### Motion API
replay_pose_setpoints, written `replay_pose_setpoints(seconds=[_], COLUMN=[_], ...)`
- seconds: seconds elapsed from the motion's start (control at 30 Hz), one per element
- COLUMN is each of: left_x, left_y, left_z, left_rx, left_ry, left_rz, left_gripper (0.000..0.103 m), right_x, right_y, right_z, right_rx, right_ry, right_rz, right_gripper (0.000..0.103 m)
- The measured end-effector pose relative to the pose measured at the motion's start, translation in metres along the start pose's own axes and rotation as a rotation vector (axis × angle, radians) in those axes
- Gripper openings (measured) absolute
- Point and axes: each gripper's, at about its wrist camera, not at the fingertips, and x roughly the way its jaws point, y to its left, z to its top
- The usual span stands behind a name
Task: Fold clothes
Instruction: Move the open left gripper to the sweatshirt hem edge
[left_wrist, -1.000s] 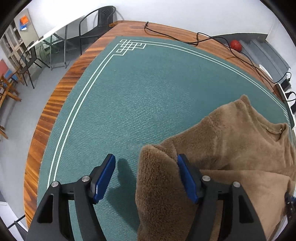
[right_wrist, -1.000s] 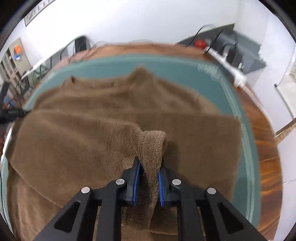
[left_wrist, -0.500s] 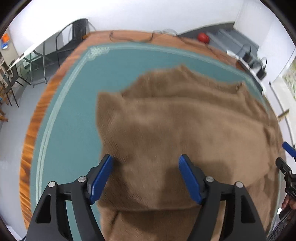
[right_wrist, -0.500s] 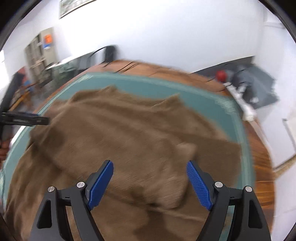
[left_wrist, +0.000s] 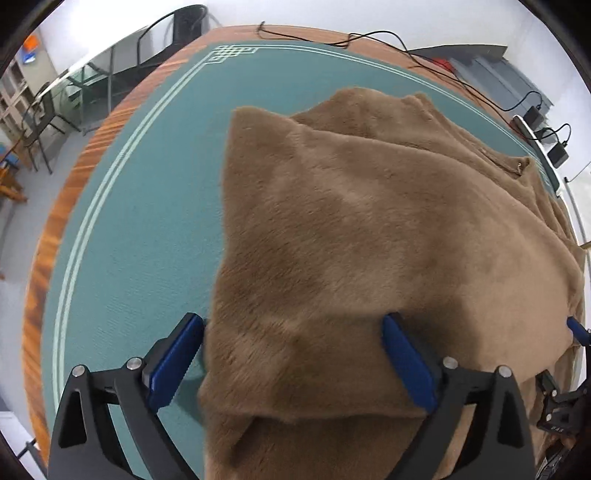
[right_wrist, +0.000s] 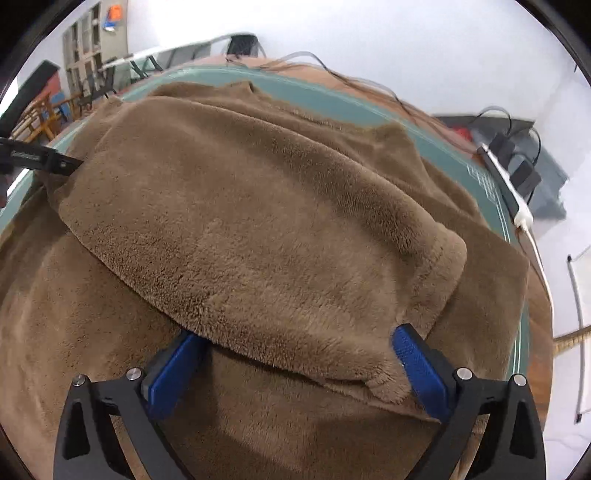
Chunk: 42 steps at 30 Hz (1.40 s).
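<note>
Unlabelled brown fleece garment (left_wrist: 369, 240) (folded) on green mat (left_wrist: 147, 221).

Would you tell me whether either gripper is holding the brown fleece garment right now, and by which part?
Neither: the left gripper and right gripper are both opening, pads clear of the brown fleece garment lying beneath them.

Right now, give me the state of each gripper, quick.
Left gripper: jaws opening, wide apart, holding nothing; brown fleece garment lies between them.
Right gripper: jaws opening, wide apart, holding nothing; same garment's folded flap between them.
</note>
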Motion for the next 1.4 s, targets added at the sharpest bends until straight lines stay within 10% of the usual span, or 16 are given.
replay_pose_setpoints(seconds=[0.23, 0.6, 1.23, 1.4], left_x=[-0.054, -0.040, -0.088, -0.110], left_y=[-0.010, -0.016, 0.014, 0.038], left_z=[-0.047, -0.132, -0.213, -0.253], left_rx=[0.088, 0.098, -0.009, -0.091], left_ry=[-0.012, 0.107, -0.045, -0.058], left_rz=[-0.046, -0.015, 0.093, 0.100], left_gripper=[0.098, 0.098, 0.095, 0.077], right_x=[-0.065, -0.066, -0.081, -0.085], right_y=[-0.018, 0.019, 0.009, 0.007], right_z=[-0.039, -0.142, -0.172, -0.179], right_rx=[0.088, -0.036, -0.008, -0.007], right_ry=[-0.071, 0.083, -0.121, -0.126], right_rz=[0.102, 0.178, 0.162, 0.162], right_gripper=[0.103, 0.103, 0.103, 0.103])
